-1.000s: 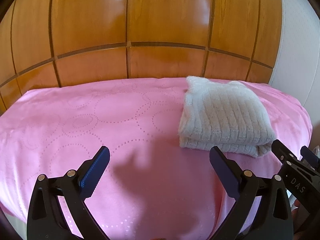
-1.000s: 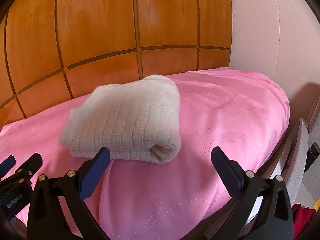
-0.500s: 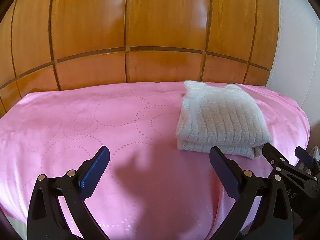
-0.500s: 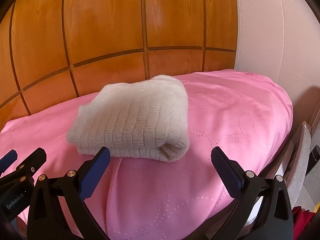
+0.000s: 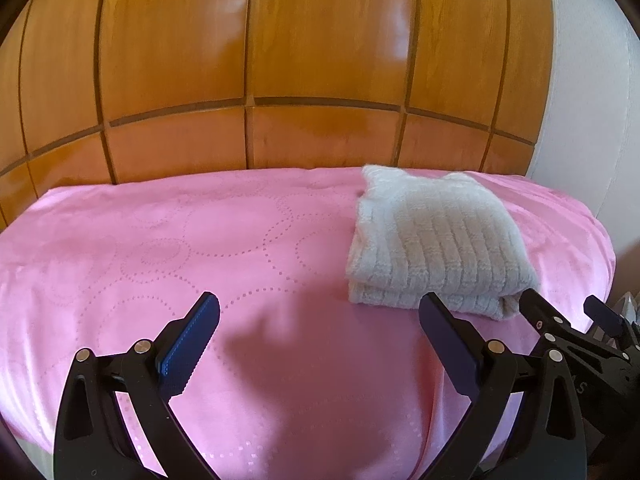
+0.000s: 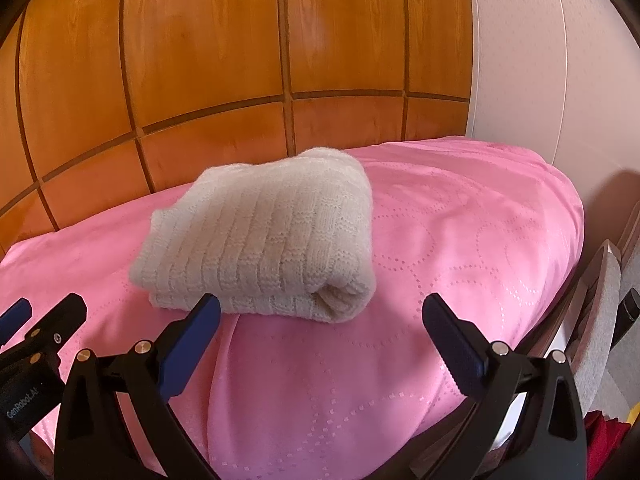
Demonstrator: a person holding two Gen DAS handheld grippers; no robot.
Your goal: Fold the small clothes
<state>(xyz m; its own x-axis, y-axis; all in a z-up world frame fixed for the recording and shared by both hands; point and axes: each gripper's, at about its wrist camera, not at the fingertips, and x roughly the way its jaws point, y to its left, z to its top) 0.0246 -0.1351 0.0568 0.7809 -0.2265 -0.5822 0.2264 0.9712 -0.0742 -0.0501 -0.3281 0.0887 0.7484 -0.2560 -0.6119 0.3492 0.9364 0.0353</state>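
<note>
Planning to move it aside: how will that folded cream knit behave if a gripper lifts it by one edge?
The folded knit looks soft and thick, so it would likely sag and its stacked layers open. It seems light for its bulk. On the smooth pink cloth, a push would probably slide it rather than roll it.

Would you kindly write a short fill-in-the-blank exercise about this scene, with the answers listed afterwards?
1. The cream knitted garment lies ____ on the pink cloth.
2. The left gripper and right gripper both have their jaws ____.
3. Neither gripper holds ____.
4. Behind the pink cloth stands a panelled wall made of ____.

Answers: folded; open; anything; wood
</note>
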